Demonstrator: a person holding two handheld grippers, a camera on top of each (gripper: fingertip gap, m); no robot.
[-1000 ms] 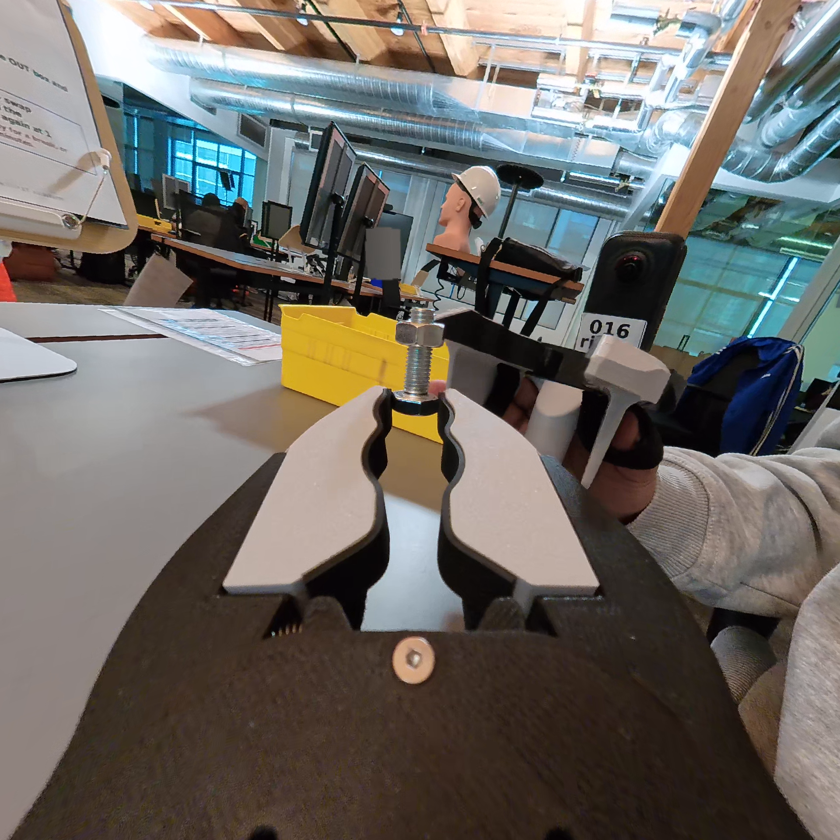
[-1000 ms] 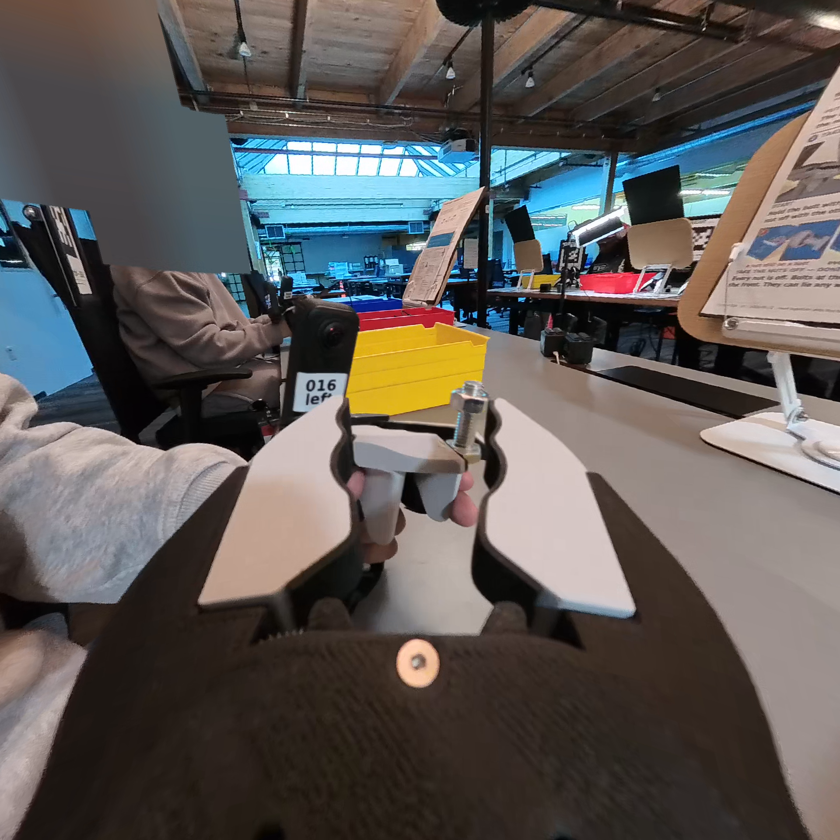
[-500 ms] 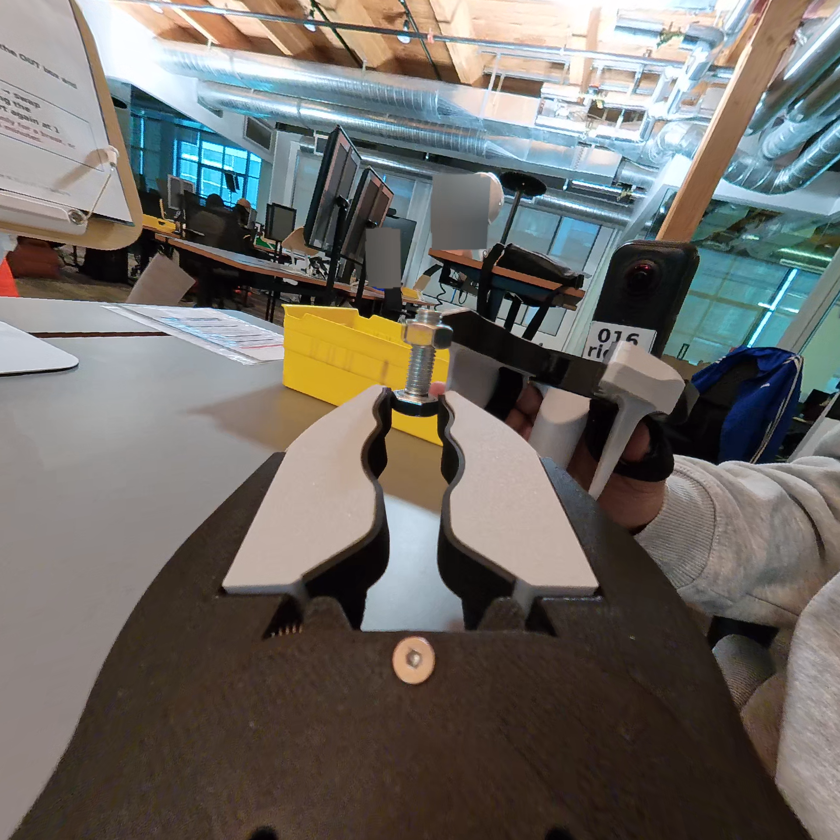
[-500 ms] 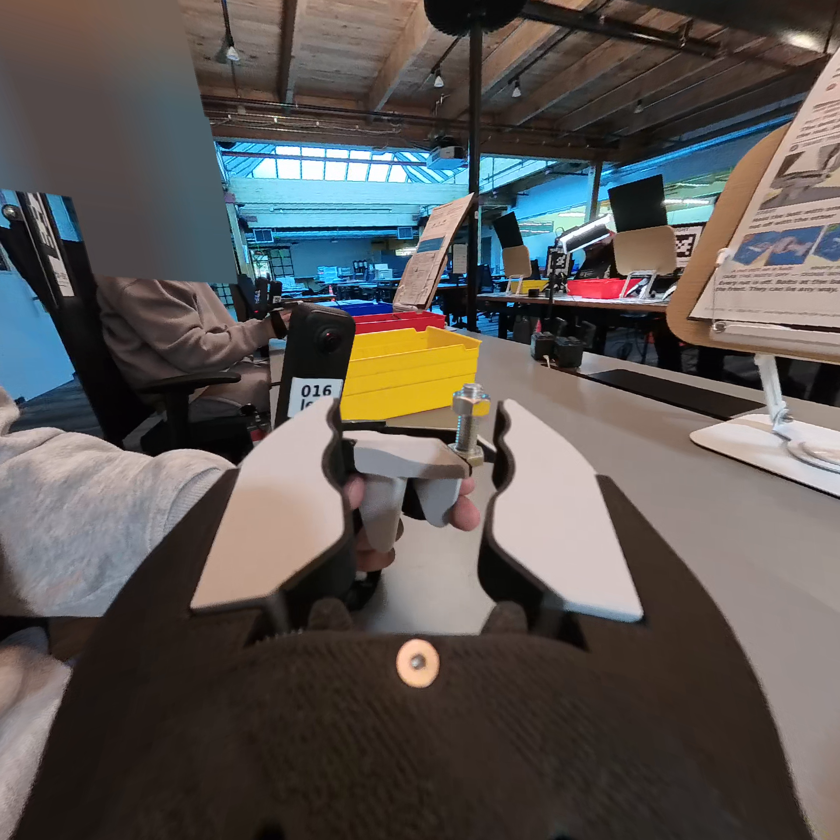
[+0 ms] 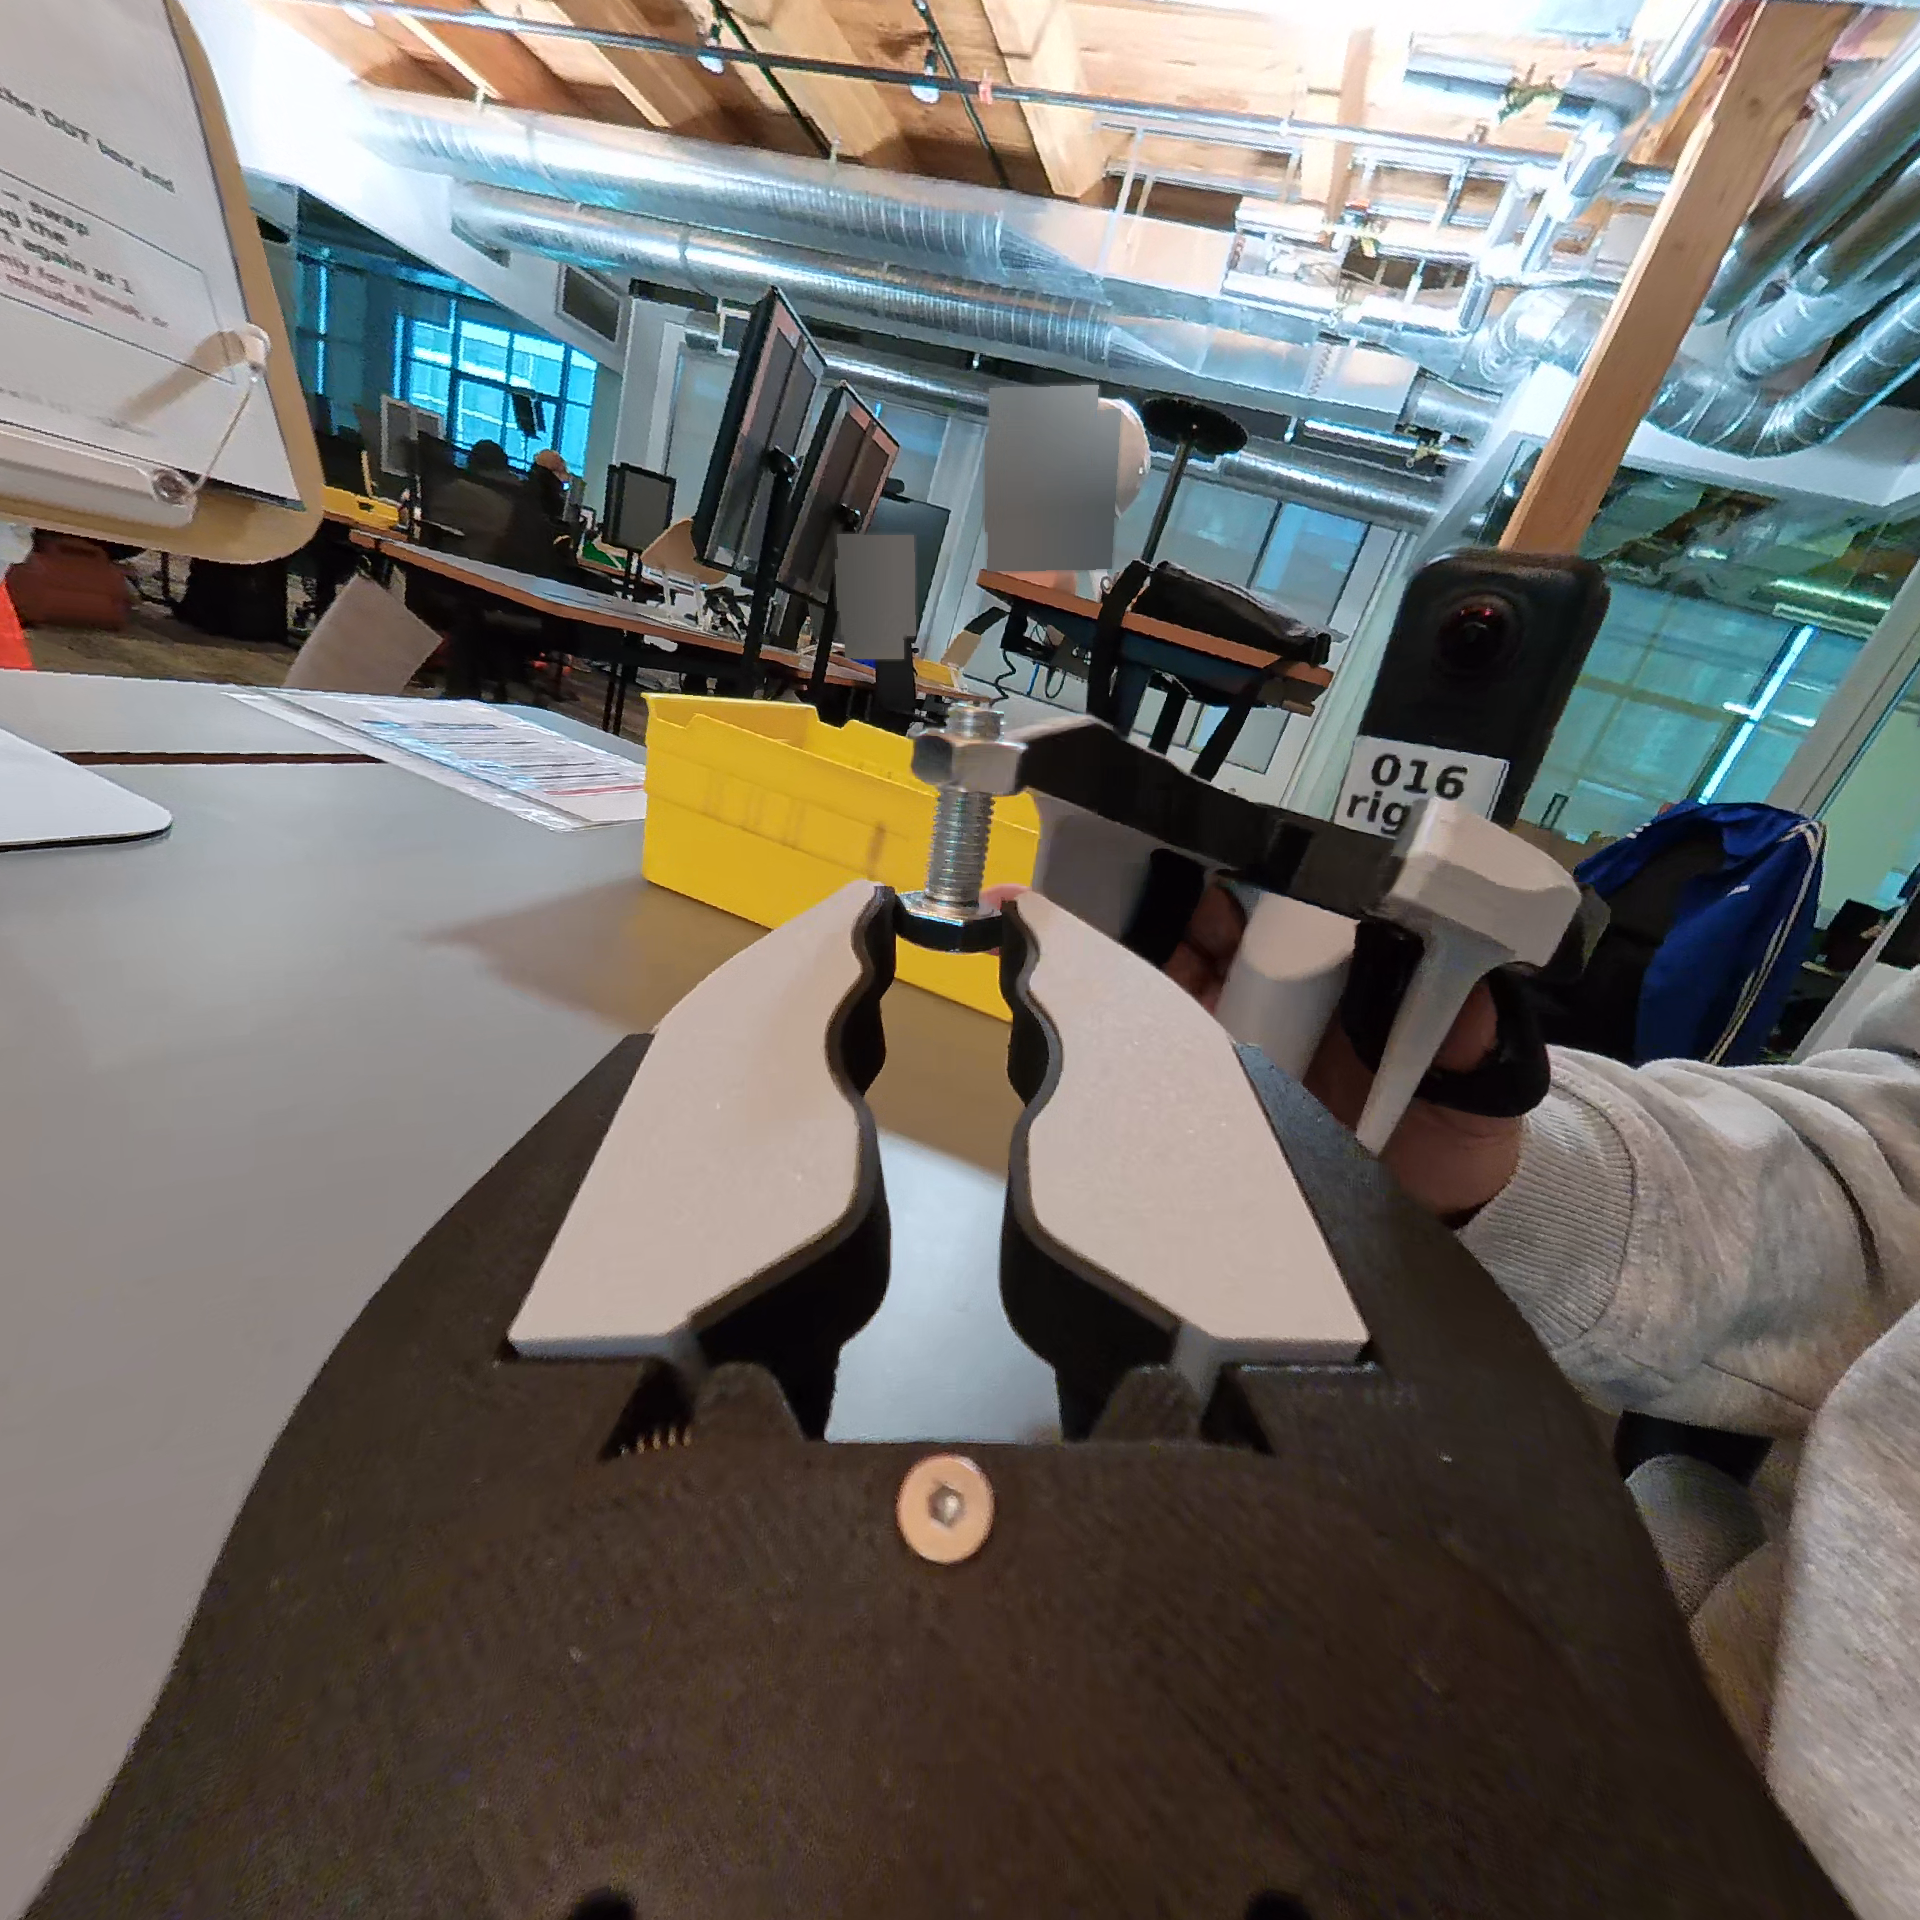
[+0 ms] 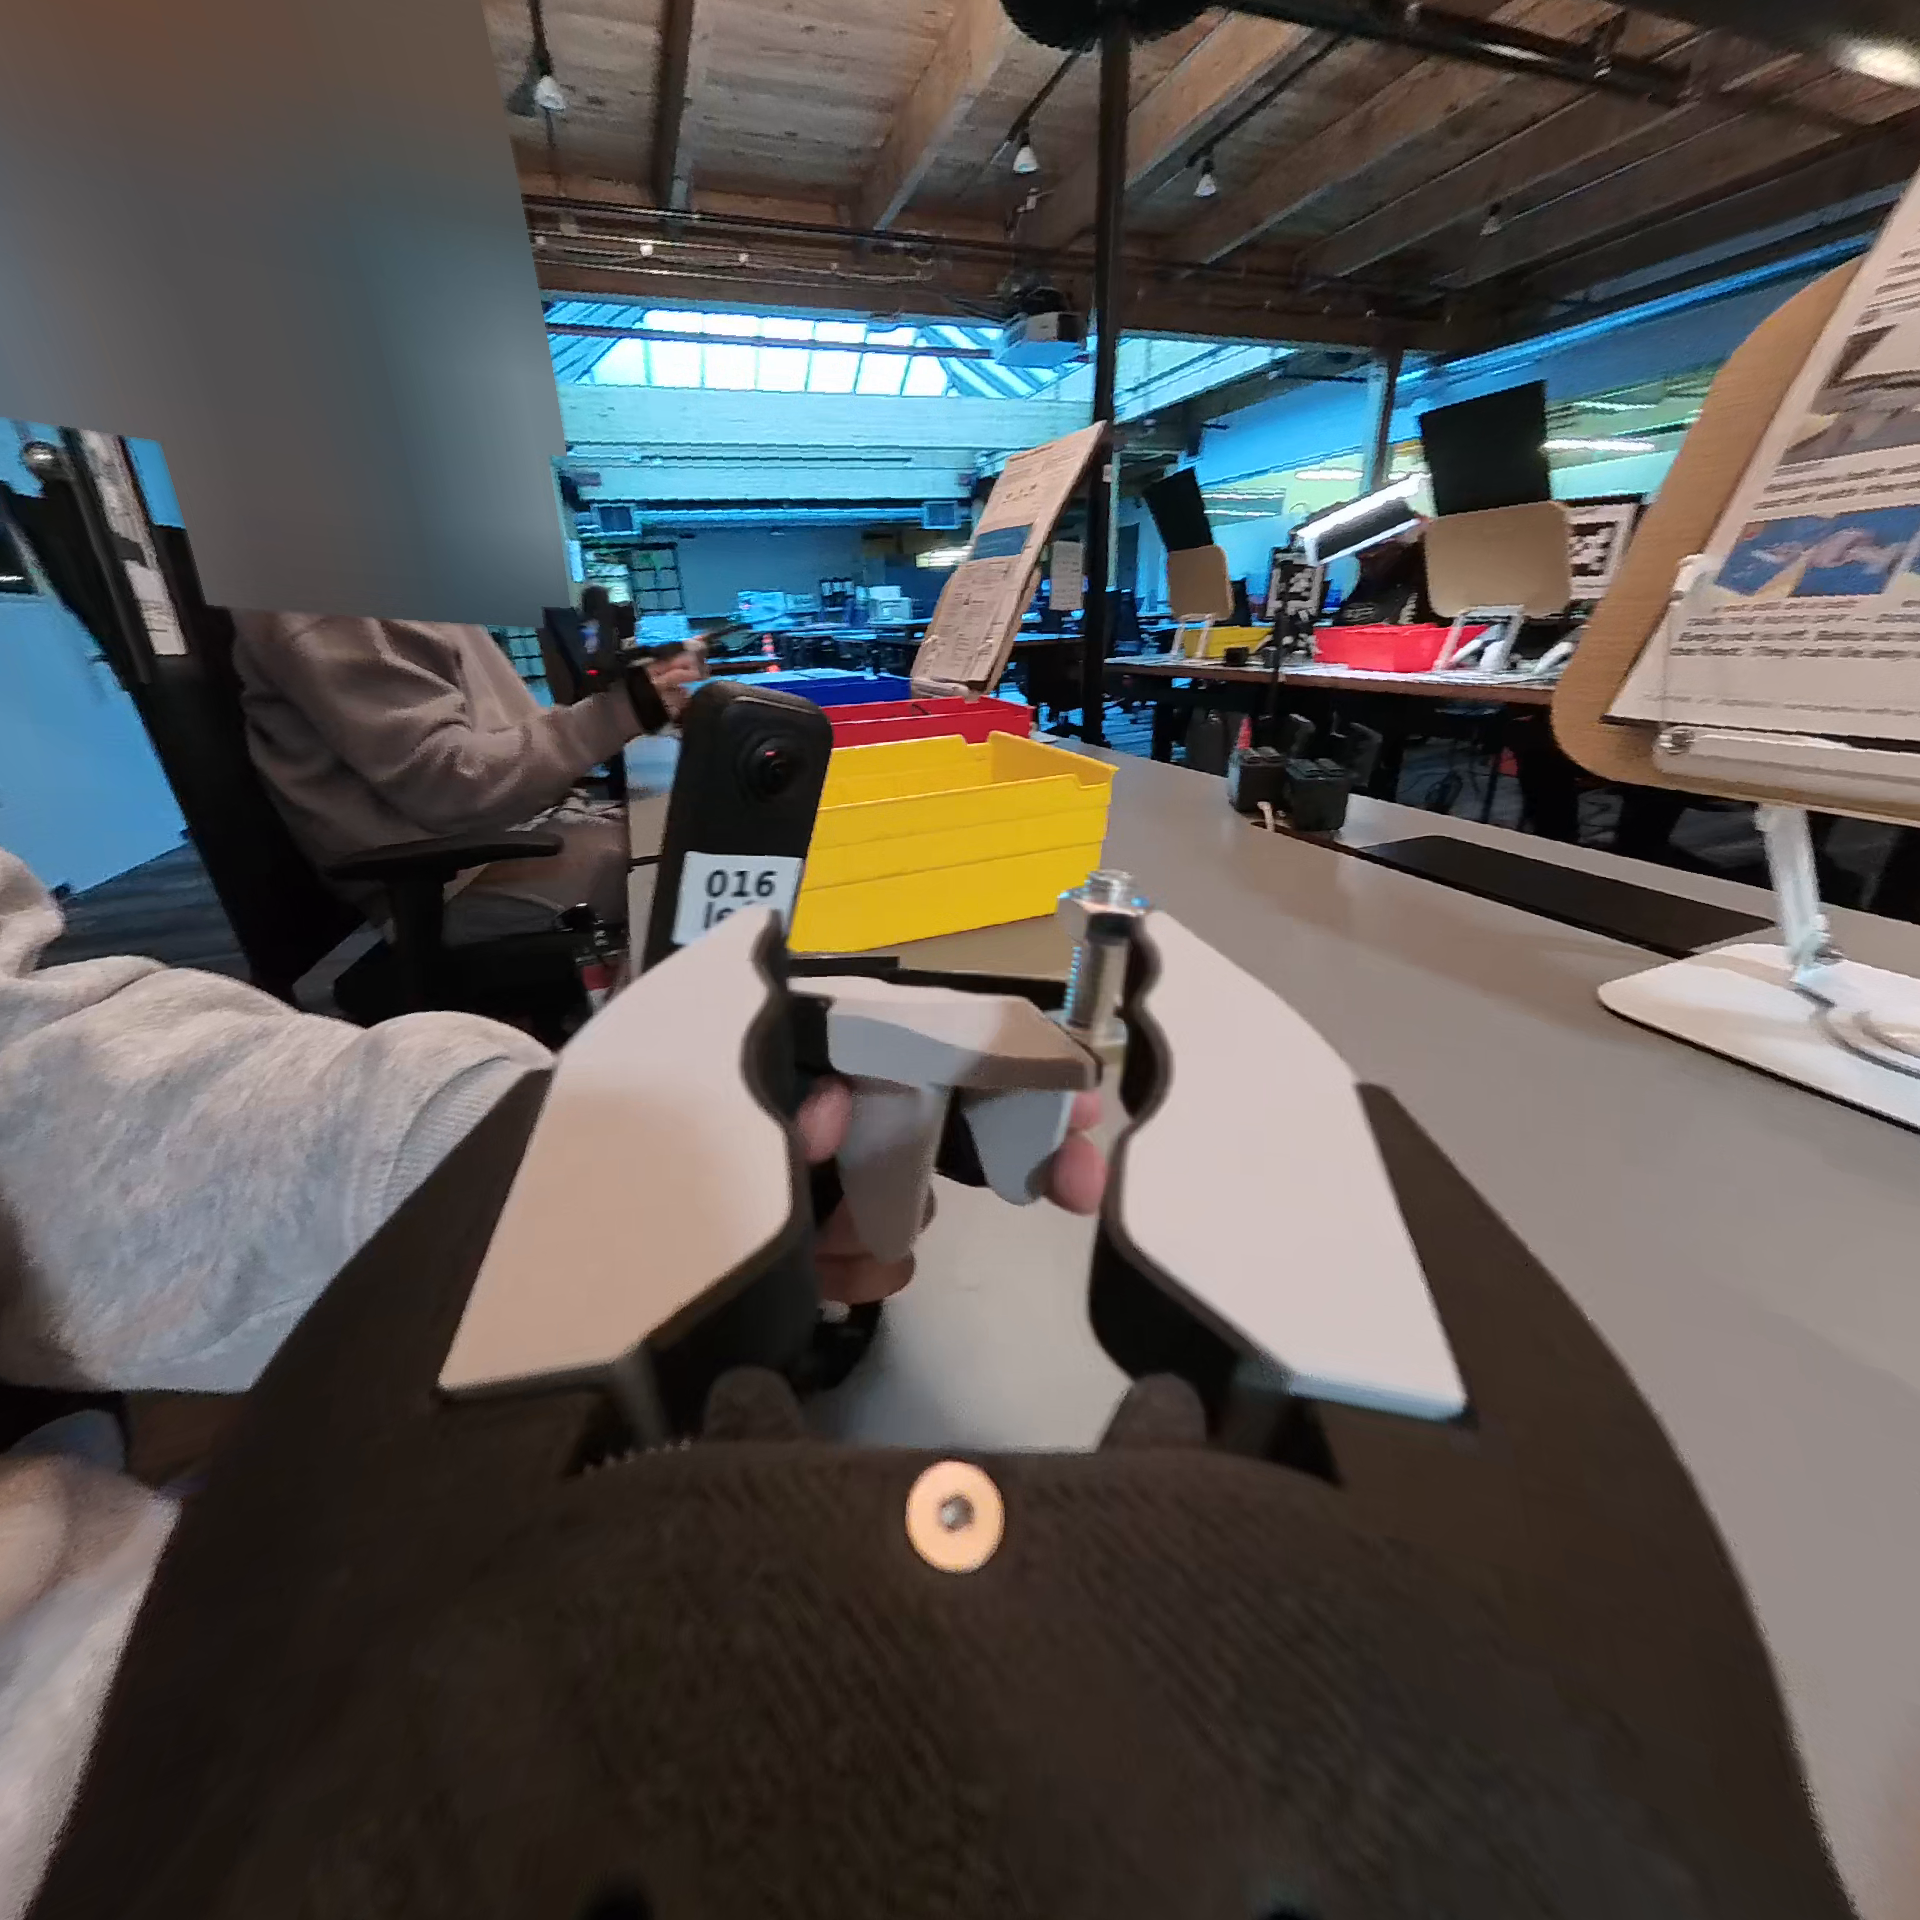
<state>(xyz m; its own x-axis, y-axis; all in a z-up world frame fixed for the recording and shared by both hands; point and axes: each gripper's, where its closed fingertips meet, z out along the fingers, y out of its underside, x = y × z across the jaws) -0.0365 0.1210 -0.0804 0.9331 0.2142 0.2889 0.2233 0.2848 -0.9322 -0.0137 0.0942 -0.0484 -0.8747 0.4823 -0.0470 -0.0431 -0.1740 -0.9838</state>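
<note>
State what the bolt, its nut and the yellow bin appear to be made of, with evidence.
Bolt and nut: likely zinc-plated steel, bright silvery sheen, crisp threads. Yellow bin: probably moulded plastic, uniform glossy colour, ribbed walls.

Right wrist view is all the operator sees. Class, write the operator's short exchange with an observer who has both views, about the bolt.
Operator: Do the left tongs pinch the bolt?
Observer: Yes. The left view shows them shut on its head, with the shaft upright.
Operator: Do my right tongs reach the nut?
Observer: Seen from there, one tip appears to touch the nut's side.
Operator: Anything behind the yellow bin?
Observer: Two monitors, farther back.
</note>
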